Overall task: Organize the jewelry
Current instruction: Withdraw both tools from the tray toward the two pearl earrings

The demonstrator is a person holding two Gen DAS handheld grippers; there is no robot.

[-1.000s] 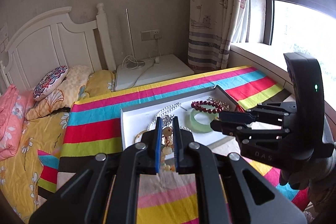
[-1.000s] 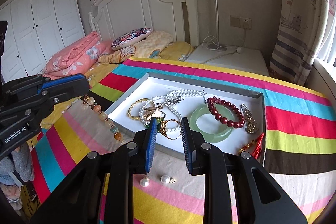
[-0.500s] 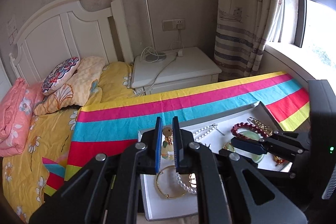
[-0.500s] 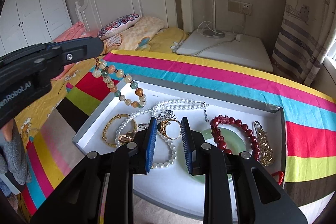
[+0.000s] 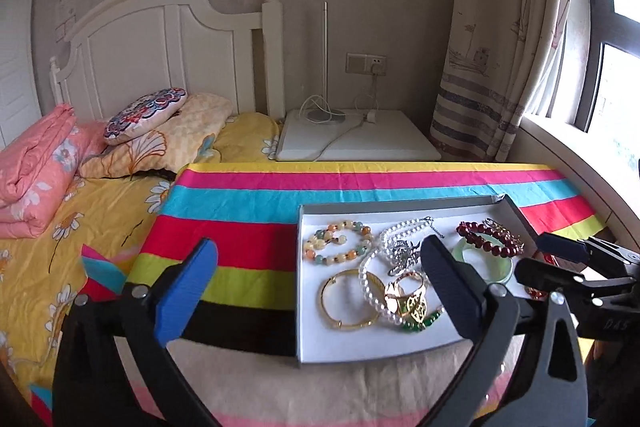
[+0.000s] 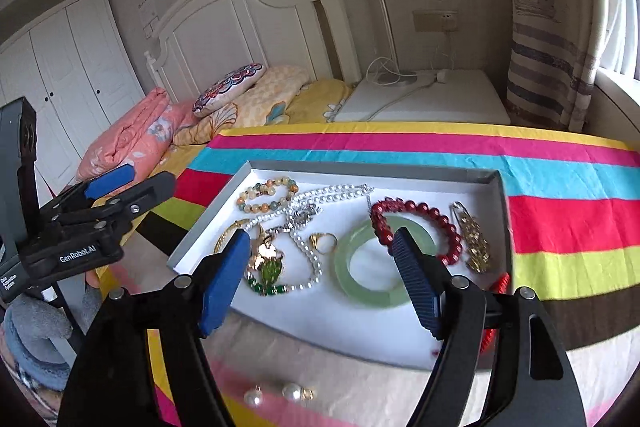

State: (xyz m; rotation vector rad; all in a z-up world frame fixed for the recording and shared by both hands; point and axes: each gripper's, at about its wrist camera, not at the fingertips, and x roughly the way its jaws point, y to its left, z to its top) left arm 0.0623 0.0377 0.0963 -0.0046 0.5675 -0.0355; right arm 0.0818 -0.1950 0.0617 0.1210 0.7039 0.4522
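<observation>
Left claw (image 5: 320,267): jaws wide apart, holding nothing, hovering over the left edge of the white tray (image 6: 208,223). Right claw (image 6: 316,271): also wide, empty, over the tray's near half.

Tray sits on the striped cloth (image 5: 248,203) covering the surface. Contents, left to right: multicolour bead bracelet (image 5: 338,243) in the far left corner; gold bangle (image 5: 346,303) near the left wall; pearl necklace (image 6: 316,199) trailing through the middle; green-stone pendant (image 6: 270,269) and gold ring (image 6: 325,241) beside it; jade bangle (image 6: 368,267) with red bead bracelet (image 6: 416,219) overlapping its far rim; gold brooch (image 6: 472,239) along the right wall.

Progress, judged: most pieces are in the tray. Two pearl earrings (image 6: 276,393) lie outside on the cloth, just past the near edge; likely next. A red item at the near right corner is mostly hidden.

Room: near half of the tray floor is bare; cloth is open left of the tray.
</observation>
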